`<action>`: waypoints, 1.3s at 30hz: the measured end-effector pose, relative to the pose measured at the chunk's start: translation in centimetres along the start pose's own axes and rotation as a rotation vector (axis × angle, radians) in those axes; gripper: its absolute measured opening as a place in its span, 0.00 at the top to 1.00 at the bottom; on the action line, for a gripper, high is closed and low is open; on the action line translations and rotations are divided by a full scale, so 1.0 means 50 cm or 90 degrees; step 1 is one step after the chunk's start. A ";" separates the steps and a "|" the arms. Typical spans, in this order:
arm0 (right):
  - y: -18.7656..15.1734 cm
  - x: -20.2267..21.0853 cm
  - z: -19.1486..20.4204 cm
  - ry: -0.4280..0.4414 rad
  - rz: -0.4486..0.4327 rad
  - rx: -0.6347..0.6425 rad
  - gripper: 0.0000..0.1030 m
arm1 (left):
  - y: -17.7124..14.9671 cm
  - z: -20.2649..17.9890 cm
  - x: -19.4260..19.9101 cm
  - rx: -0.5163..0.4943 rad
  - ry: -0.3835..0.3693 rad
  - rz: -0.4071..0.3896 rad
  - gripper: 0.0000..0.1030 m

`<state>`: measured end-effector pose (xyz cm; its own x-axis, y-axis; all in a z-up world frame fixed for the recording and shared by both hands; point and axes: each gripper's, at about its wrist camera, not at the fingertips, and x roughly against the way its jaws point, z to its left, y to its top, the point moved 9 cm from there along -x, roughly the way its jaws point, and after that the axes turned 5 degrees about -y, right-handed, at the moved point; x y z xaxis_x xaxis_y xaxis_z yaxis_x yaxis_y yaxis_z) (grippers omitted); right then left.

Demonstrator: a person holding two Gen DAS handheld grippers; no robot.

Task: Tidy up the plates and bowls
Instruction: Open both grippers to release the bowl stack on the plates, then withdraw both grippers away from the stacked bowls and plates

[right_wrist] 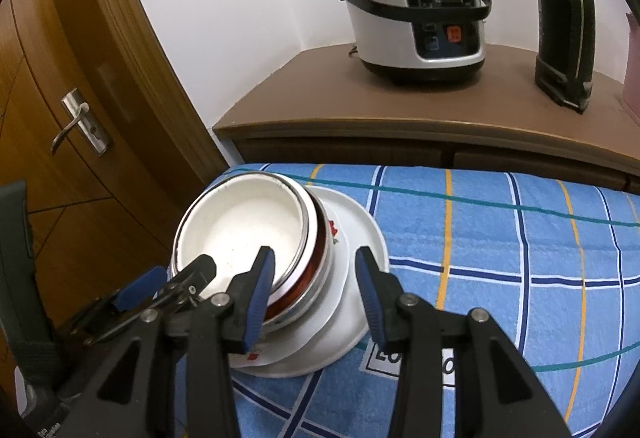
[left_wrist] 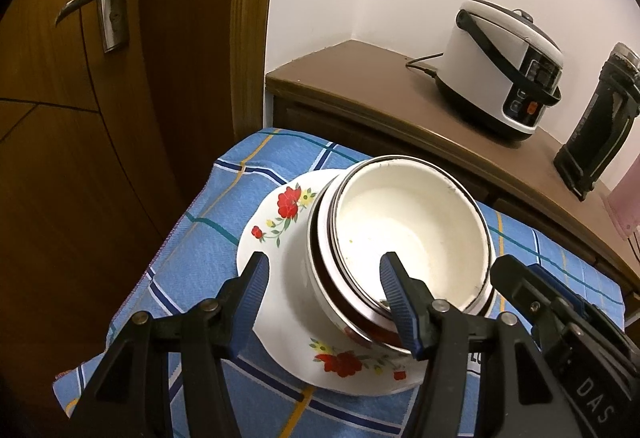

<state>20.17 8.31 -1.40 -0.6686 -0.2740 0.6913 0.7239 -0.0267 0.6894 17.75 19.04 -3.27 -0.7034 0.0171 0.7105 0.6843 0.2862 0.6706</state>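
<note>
Left gripper, jaws apart, straddles the near rim of the bowls; right gripper, jaws apart too, straddles their right side. Three nested bowls, it seems, on one flowered plate on the checked cloth.

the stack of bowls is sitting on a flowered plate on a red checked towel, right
Not quite: the towel is blue checked, not red. The right wrist view shows it plainly. The rest holds: the stack of bowls sits on the flowered plate.
</note>
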 end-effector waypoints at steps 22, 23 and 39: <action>-0.013 0.042 0.001 0.004 -0.017 -0.001 0.43 | -0.017 0.019 0.054 0.013 0.008 -0.011 0.32; -0.014 0.044 0.003 0.006 -0.017 0.001 0.43 | -0.019 0.020 0.056 0.014 0.007 -0.009 0.32; -0.031 0.093 0.024 0.026 -0.054 0.009 0.25 | -0.050 0.015 0.101 -0.045 0.046 -0.030 0.23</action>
<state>15.72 8.21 1.00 -0.7192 -0.3108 0.6214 0.6626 -0.0375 0.7481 12.33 19.15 -1.50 -0.7206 -0.0650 0.6903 0.6649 0.2172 0.7146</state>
